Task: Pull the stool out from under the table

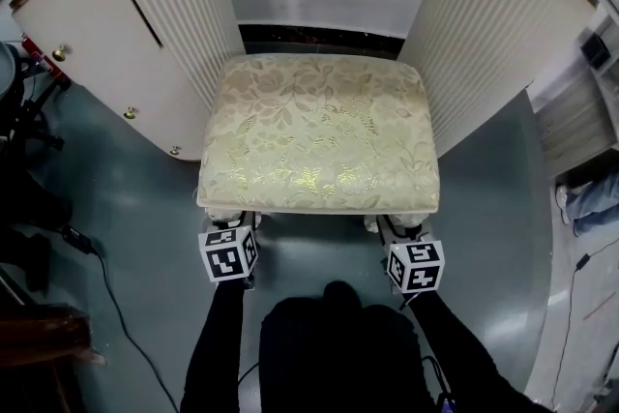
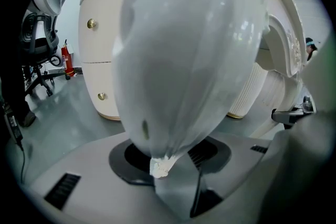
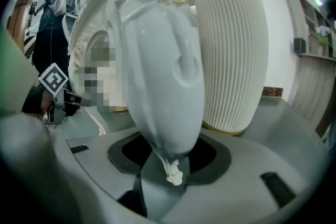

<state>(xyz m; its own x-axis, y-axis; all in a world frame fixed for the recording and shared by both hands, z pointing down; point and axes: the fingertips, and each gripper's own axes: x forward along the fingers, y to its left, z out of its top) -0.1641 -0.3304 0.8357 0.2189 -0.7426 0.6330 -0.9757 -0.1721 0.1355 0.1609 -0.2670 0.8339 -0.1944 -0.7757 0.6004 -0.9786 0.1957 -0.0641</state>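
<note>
The stool [image 1: 319,131] has a cream and gold floral cushion and white legs. It stands between the table's two ribbed white pedestals [image 1: 174,14] [image 1: 493,24], its front edge nearest me. My left gripper [image 1: 232,221] reaches under the cushion's front left corner and is shut on the stool's white front left leg [image 2: 184,60], which fills the left gripper [image 2: 168,165] view. My right gripper [image 1: 398,227] is under the front right corner. In the right gripper [image 3: 170,165] view it is shut on the front right leg [image 3: 165,86]. The cushion hides both legs in the head view.
A black cable [image 1: 106,295] runs over the grey floor at my left, beside dark furniture [image 1: 39,334]. An office chair [image 2: 42,34] and a red extinguisher [image 2: 65,57] stand further left. Someone's legs [image 1: 590,198] show at the right edge. The wall lies behind the stool.
</note>
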